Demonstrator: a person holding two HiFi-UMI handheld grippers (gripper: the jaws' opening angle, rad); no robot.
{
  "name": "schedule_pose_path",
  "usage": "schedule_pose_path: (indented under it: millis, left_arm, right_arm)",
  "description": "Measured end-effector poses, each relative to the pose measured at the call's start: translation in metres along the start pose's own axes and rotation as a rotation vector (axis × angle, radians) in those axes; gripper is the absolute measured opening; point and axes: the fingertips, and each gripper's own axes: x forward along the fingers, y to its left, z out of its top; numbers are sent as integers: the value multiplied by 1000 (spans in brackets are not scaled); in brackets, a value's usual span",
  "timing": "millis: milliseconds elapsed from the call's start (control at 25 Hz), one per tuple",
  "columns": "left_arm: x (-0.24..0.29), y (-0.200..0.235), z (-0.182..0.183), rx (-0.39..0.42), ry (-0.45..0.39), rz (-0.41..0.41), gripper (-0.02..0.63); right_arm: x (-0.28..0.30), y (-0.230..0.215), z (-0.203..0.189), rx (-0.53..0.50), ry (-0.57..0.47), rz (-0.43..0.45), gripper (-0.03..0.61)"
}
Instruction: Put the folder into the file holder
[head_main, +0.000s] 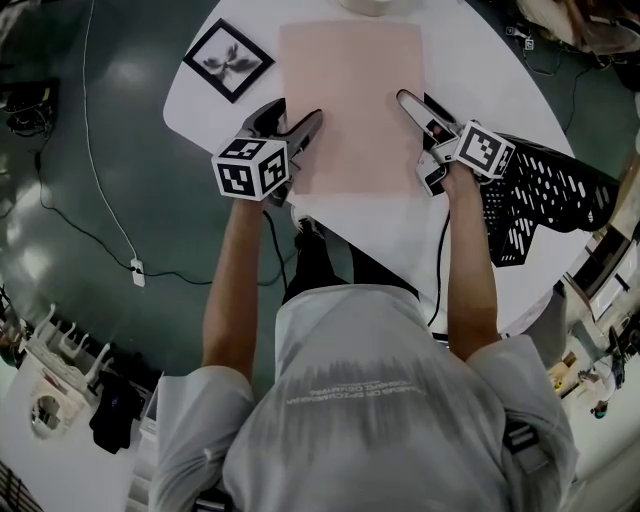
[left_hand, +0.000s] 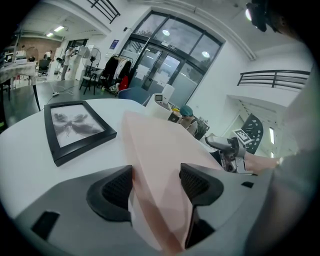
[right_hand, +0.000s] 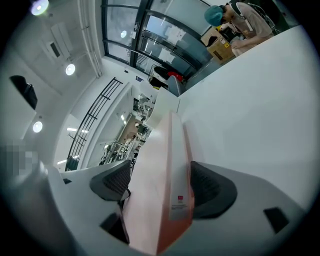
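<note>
At the far left of the round white table (head_main: 470, 70) I see a small picture frame (head_main: 229, 60) lying flat. It has a black square-edged border around a grey, smudgy print.

Next comes my left hand-held gripper (head_main: 302, 108), with its black-and-white marker cube (head_main: 250, 168) behind the jaws. It sits at the near left edge of the folder (head_main: 350, 100). In the left gripper view the pale pink sheet slants up between the two ribbed dark pads and meets both, so this one seems to be clenched on the folder, though the angle is awkward.

The folder itself is a plain, matte, salmon-pink rectangle. It lies in the middle of the table, smooth and unmarked on top.

My right hand-held gripper (head_main: 413, 98) is at the folder's near right edge and stands released, with its jaws spread wide. The right gripper view shows the folder edge-on between the pads, with a darker orange spine carrying a small white label with a red mark. The right pad is just against that spine. The left pad looks a sliver apart from the pink face.

Farthest right, the file holder (head_main: 545, 190) sits at the table's edge, apart from the folder. It is black perforated metal, angular, with mesh-like walls.
</note>
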Motion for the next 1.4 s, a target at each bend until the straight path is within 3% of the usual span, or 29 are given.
schedule_pose_path:
  millis: [160,320,480,800,960,1160,1400]
  left_arm:
    - [-2,0,1,-1,4,-21,301]
    - [-2,-2,0,1,5,-24,301]
    - [-2,-4,-2,18,7,-41,299]
    - [-7,-10,-3,58,13,-97,299]
    - [-11,-13,-4,80,12,-136,299]
    - [-10,-14,-5,98,2,-121,301]
    - [-9,-15,-6,112,1,-118,299]
  right_arm:
    - [7,6,-5,-3,53,24,379]
    - [4,4,-5,80,63,75,351]
    - [-3,0,-11,141,151,161,308]
    - [-17,6,-29,120,261,272,227]
    - [-17,18,-43,128,309,343,218]
    - [-5,24,-49,134,311,331,244]
    - [9,30,-60,127,355,293,230]
